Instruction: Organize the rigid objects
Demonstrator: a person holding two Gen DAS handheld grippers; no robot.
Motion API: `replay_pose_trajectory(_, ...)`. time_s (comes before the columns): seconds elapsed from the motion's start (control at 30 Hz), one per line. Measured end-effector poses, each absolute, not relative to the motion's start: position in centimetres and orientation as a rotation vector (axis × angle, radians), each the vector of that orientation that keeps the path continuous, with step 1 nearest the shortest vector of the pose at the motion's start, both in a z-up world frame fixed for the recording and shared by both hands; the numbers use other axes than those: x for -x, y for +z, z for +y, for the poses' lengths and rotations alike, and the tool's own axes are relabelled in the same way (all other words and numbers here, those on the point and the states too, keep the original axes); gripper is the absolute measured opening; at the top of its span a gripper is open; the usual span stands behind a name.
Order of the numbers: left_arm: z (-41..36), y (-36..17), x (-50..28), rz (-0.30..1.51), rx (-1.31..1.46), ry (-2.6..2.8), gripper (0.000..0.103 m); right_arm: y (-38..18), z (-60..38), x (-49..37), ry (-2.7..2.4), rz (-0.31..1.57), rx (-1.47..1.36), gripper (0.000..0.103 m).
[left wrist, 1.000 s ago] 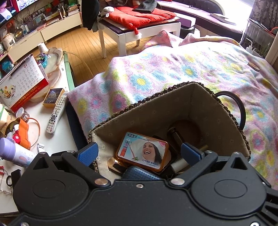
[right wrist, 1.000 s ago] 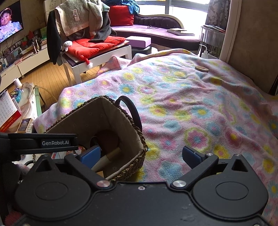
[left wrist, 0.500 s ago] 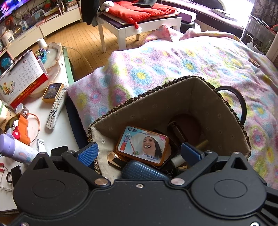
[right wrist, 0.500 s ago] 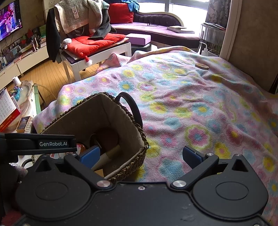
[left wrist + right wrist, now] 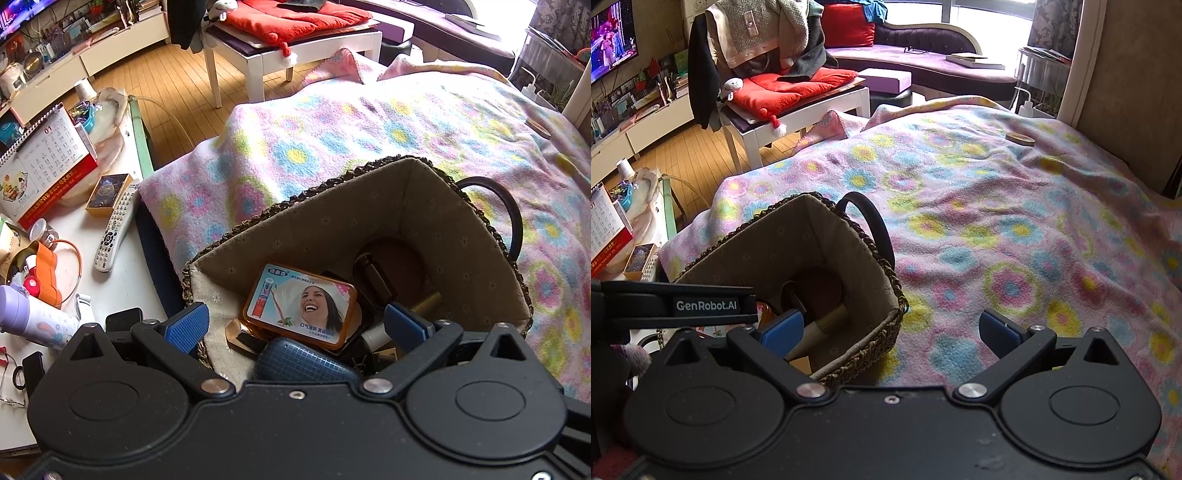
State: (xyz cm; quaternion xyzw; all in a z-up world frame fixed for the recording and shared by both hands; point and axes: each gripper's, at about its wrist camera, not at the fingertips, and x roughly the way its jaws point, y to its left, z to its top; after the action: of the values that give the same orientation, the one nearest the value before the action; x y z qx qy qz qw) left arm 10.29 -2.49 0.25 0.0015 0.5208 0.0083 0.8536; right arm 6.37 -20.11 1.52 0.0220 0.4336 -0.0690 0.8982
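The basket (image 5: 436,236) is sitting on the blanket (image 5: 332,140) at the bed's near-left corner, at 6 o'clock in the left wrist view and 8 o'clock in the right wrist view (image 5: 820,236). Lying inside, on top, is an orange tin (image 5: 301,305) showing a laughing face and Chinese print too small to read; a dark blue case (image 5: 306,363) is touching its near edge, and a dark bottle (image 5: 373,275) and a pale tube (image 5: 827,321) are lying beyond. The left gripper (image 5: 293,325) is hovering over the basket's near end, fingers spread wide, holding nothing. The right gripper (image 5: 892,330) is hanging over the basket's right rim and the blanket, fingers likewise spread and empty. A bar reading "GenRobot.AI" (image 5: 705,305) is crossing at 9 o'clock. On the side table (image 5: 122,280) at 9 o'clock, a remote (image 5: 114,229) and a calendar (image 5: 40,166) marked "01" are lying.
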Motion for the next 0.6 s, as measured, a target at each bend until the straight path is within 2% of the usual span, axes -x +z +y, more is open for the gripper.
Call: replay_pose_trajectory(0.6,-2.59,0.23,-10.3,1.1,-0.006,0.018,0.098,1.38,-20.22,-6.34,-0.142,0.9,-0.048,0.102)
